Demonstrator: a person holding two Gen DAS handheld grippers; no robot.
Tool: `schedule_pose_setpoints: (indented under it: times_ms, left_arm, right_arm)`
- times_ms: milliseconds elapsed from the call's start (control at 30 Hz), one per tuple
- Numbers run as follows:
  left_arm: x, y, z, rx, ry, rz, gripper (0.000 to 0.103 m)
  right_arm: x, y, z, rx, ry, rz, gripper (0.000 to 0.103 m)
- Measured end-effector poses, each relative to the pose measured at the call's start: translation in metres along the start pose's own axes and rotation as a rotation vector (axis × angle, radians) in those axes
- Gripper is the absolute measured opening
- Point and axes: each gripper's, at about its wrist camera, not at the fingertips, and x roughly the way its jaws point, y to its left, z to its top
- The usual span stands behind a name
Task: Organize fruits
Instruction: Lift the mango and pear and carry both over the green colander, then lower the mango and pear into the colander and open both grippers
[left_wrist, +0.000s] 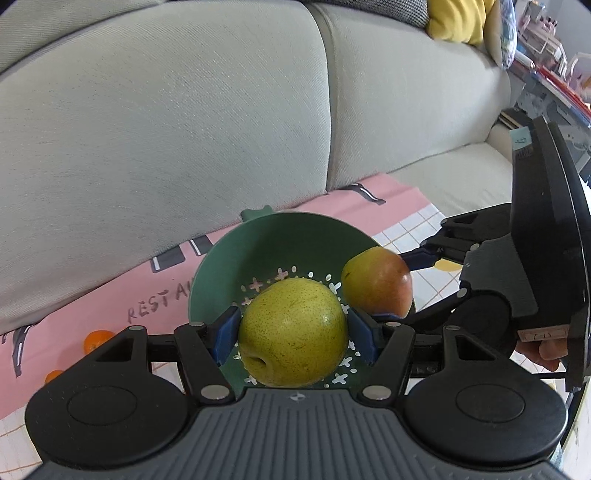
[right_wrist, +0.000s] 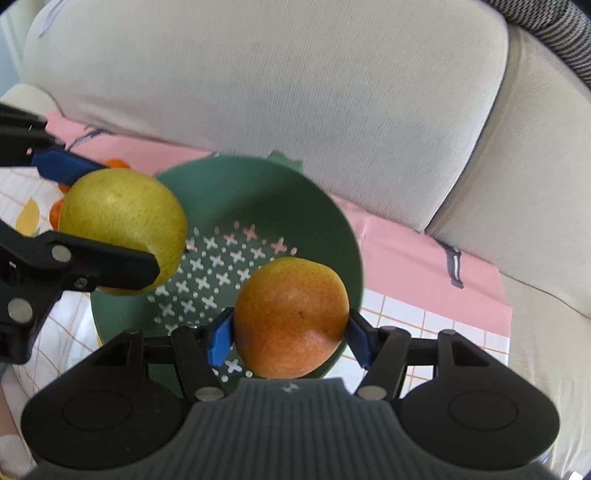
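My left gripper (left_wrist: 293, 330) is shut on a yellow-green pear (left_wrist: 293, 332) and holds it over a green perforated colander bowl (left_wrist: 229, 266). My right gripper (right_wrist: 290, 334) is shut on a red-orange pear (right_wrist: 291, 317) and holds it over the bowl's near right rim (right_wrist: 332, 206). In the left wrist view the red-orange pear (left_wrist: 376, 282) and right gripper (left_wrist: 400, 284) sit just right of the bowl. In the right wrist view the green pear (right_wrist: 122, 225) and left gripper (right_wrist: 107, 218) sit at the bowl's left edge. The bowl's inside holds no fruit that I can see.
The bowl rests on a pink and white checked cloth (left_wrist: 110, 295) spread on a beige sofa seat, with the backrest (left_wrist: 184, 129) right behind. Small oranges (left_wrist: 96, 339) lie on the cloth to the left. A yellow cushion (left_wrist: 458, 18) sits far back right.
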Motion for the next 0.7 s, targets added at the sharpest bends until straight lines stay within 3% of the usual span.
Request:
schedule_pose_setpoints:
  times_ms: [500,700]
  left_arm:
    - [0.032,0.0,-0.003,0.043,0.087,0.021,0.073]
    - [0.038,0.0,-0.004,0.048,0.108,0.027,0.073]
  right_arm:
    - [0.034,0.01,-0.001,-0.061,0.112,0.079,0.061]
    - [0.04,0.012,-0.006,-0.091,0.133,0.057,0.061]
